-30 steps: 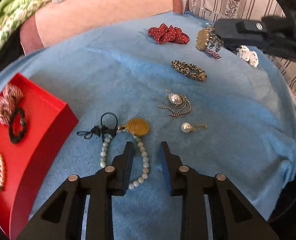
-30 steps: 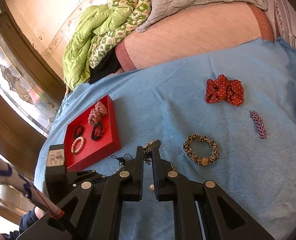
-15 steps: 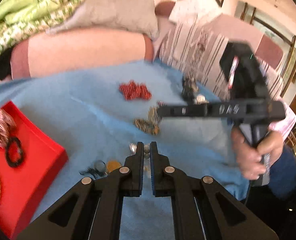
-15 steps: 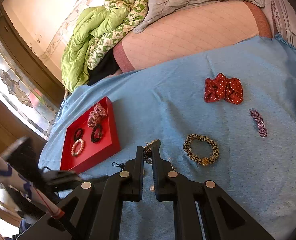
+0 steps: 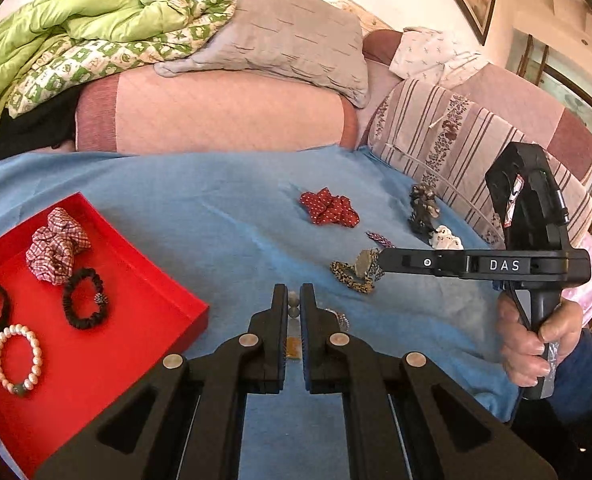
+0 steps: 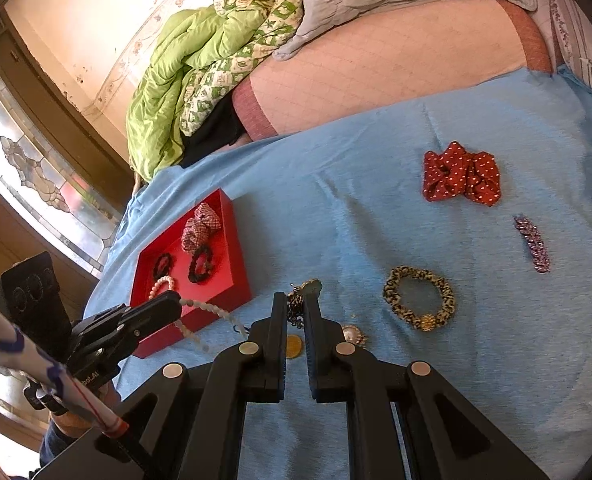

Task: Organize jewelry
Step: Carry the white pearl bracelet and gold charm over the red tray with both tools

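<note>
My left gripper (image 5: 294,304) is clamping its jaws on the bead necklace (image 6: 200,312); my right gripper (image 6: 296,308) is gripping a chain brooch (image 6: 301,294), red tray (image 6: 232,240) at ten o'clock.

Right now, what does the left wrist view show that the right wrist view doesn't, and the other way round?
Only the left wrist view: the right tool from the side, shut on a gold brooch, the hand gripping its handle, and white earrings.

Only the right wrist view: the left tool lifting a pale beaded necklace, its gold pendant on the blanket, plus a stained-glass window.

Both: the red tray, the red polka-dot scrunchie, the leopard-print scrunchie and the purple hair clip.
</note>
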